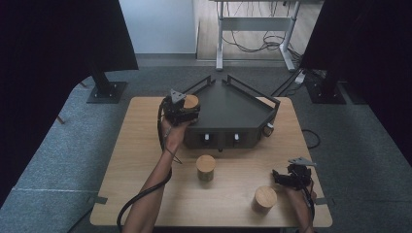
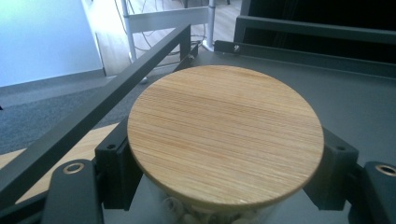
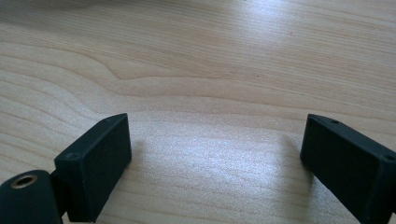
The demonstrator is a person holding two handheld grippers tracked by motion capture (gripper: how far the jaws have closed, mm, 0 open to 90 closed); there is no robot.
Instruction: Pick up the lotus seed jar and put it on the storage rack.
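A jar with a round bamboo lid (image 2: 224, 135) sits between the black pads of my left gripper (image 1: 187, 110), which is shut on it at the left corner of the dark grey angular tray (image 1: 233, 109), just inside its rail. Its glass body shows below the lid. Two more bamboo-lidded jars stand on the wooden table, one in the middle (image 1: 206, 167) and one near the front right (image 1: 265, 198). My right gripper (image 3: 215, 163) hovers low over bare tabletop, jaws wide open with nothing between them; the high view has it (image 1: 284, 178) just right of the front jar.
The tray has raised black rails (image 2: 93, 116) along its edges and two small knobs (image 1: 221, 138) on its front face. The table edge (image 1: 209, 226) runs close to the front jar. Black stands (image 1: 104, 87) and a desk frame (image 1: 255, 29) stand on the carpet beyond.
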